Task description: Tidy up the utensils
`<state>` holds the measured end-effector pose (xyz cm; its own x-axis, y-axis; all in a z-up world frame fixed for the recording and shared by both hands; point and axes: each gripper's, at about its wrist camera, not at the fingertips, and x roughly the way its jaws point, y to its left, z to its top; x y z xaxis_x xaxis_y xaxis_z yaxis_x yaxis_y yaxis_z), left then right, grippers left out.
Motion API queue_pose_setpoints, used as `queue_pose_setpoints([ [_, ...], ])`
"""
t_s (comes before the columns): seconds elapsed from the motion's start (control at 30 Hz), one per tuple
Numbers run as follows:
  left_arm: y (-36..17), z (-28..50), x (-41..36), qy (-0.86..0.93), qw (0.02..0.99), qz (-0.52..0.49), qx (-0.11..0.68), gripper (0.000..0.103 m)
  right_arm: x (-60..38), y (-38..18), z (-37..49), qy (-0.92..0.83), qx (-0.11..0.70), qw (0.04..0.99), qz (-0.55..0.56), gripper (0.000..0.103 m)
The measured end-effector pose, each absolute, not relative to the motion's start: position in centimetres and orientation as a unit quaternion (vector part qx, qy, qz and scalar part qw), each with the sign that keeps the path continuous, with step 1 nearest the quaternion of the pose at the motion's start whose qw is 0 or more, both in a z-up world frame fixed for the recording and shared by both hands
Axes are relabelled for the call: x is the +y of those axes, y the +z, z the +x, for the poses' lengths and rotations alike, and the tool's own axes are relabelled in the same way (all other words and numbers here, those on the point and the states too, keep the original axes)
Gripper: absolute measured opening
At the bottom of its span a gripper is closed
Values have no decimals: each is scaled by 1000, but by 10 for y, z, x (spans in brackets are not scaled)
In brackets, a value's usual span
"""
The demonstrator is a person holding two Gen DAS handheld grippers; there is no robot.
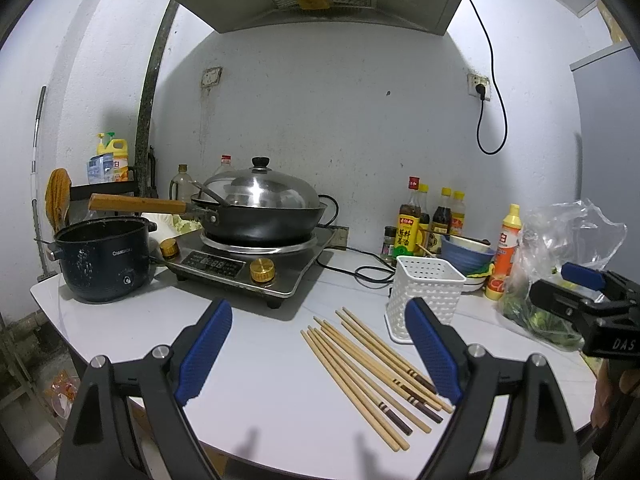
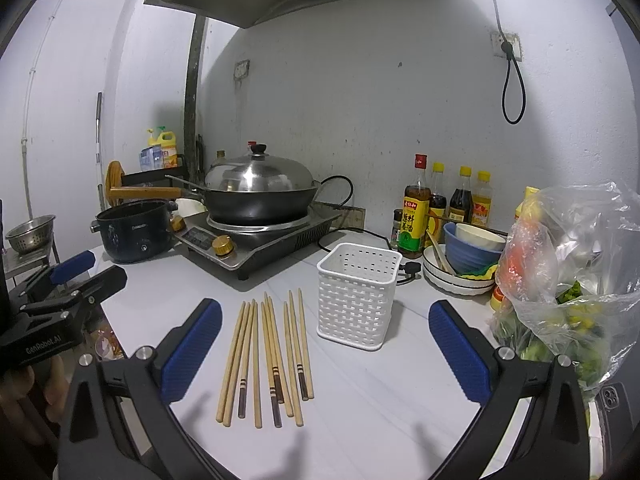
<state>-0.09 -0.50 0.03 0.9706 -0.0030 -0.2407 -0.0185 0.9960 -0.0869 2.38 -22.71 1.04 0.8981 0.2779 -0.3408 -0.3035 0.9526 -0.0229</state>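
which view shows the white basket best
The right wrist view: the white basket stands whole and unblocked beside the chopsticks. In the left wrist view, a blue tool finger covers its lower corner.

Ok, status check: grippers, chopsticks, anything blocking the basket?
Left gripper open, empty; right gripper open, empty. Chopsticks all loose on the table, none in the white basket. Nothing blocking the basket.

Cool dim indoor light, soft shadows, sharp focus, heavy fisheye edges
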Motion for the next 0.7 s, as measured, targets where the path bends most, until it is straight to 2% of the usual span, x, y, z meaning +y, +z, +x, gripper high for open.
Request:
queue_pose_setpoints([
  [0.27,-5,11,-8,-3,990,-42,131,88,-231,7,35,131,177,974,-44,103],
  [0.53,-21,33,-1,-2,988,-42,150,88,-226,-12,57,82,155,978,-116,103],
  [0.7,-38,49,6,-14,983,-48,176,88,-234,-29,88,116,223,965,-71,103],
])
